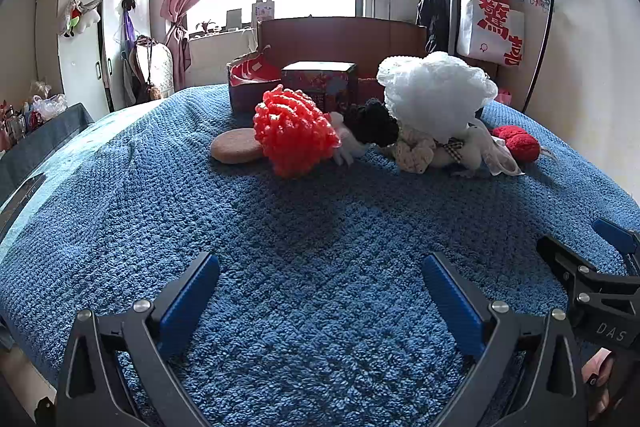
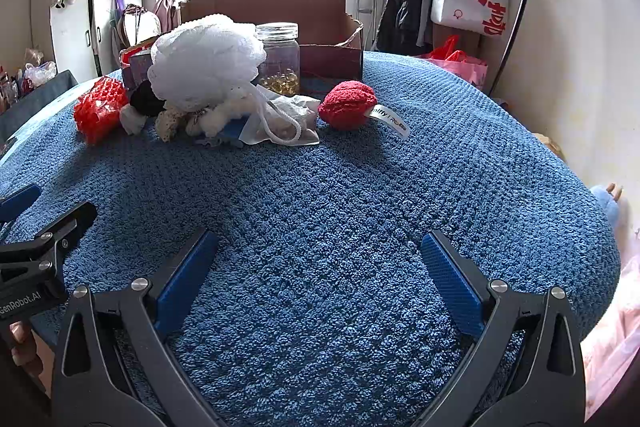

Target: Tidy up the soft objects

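1. We see bare blue blanket (image 1: 304, 227) between our grippers and the pile, so both can pass forward.
2. The white mesh puff (image 2: 206, 57) sits atop the pile, covering the smaller pieces beneath it.
3. The red knit ball (image 2: 347, 105) lies apart on the right, open on its near side.
4. Behind, a glass jar (image 2: 279, 59) and cardboard box (image 2: 320, 27) seem to block the far side.
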A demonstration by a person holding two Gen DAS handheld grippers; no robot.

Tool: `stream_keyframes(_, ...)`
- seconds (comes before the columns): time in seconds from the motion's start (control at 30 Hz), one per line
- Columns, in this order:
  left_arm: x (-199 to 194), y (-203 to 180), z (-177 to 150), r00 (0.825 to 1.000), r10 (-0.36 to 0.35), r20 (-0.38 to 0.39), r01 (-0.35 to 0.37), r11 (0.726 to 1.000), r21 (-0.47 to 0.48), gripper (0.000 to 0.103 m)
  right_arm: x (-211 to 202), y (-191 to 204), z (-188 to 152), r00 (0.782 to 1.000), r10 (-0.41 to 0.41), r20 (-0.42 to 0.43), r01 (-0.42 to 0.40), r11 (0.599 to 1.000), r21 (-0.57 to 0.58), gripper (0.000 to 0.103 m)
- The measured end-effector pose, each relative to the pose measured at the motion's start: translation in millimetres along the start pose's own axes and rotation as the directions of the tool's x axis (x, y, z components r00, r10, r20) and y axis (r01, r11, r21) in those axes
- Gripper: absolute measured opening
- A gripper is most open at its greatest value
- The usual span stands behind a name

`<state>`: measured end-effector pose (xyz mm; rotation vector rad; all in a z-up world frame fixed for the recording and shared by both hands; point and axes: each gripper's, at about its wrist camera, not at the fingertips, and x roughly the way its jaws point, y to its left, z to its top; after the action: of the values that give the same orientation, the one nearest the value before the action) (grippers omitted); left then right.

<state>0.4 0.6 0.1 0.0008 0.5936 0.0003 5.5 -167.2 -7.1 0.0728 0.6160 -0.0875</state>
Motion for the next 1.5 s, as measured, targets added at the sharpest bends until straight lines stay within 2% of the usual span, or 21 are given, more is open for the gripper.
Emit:
stream_keyframes(0.2, 2, 1, -3, 1.000, 0.001, -0.006, -0.001, 1.000, 0.003, 0.103, 0, -1, 0, 1.000, 0.001, -0.004, -0.001, 1.000, 0.000, 0.103)
stream_keyframes(0.5, 6, 8, 14, 0.996, -0.041, -0.074, 0.041, 0.999, 0.008, 0.103, -5, -10, 10, 0.999, 0.033, -0.042, -0.033, 0.999, 0.001, 0.103)
stream_keyframes(0.7, 4, 28, 29, 0.998, -0.001, -0.070, 0.001, 1.000, 0.006, 0.103, -5, -32, 24, 0.998, -0.016, -0.057, 0.018, 0.999, 0.026, 0.103)
stream_keyframes(0.93, 8, 52, 60, 0.998, 0.033, -0.055, -0.034, 0.999, -0.006, 0.103, 4, -51, 48, 0.998, -0.018, -0.061, 0.022, 0.997, 0.074, 0.103)
stream_keyframes(1.17, 16, 58, 91, 0.998, -0.036, -0.045, 0.035, 0.999, -0.021, 0.103, 24, -65, 81, 0.997, 0.027, -0.067, -0.020, 0.995, 0.100, 0.103)
stream_keyframes(1.37, 35, 50, 107, 0.996, -0.057, -0.065, 0.057, 0.998, -0.001, 0.103, 50, -70, 106, 0.991, 0.079, -0.111, -0.068, 0.993, 0.098, 0.103)
stream_keyframes(1.43, 45, 46, 110, 0.994, -0.060, -0.089, 0.061, 0.998, 0.011, 0.102, 59, -67, 112, 0.988, 0.084, -0.126, -0.075, 0.994, 0.080, 0.103)
stream_keyframes(1.5, 55, 42, 111, 0.991, -0.066, -0.113, 0.070, 0.997, 0.024, 0.096, 70, -63, 117, 0.985, 0.093, -0.148, -0.086, 0.995, 0.052, 0.101)
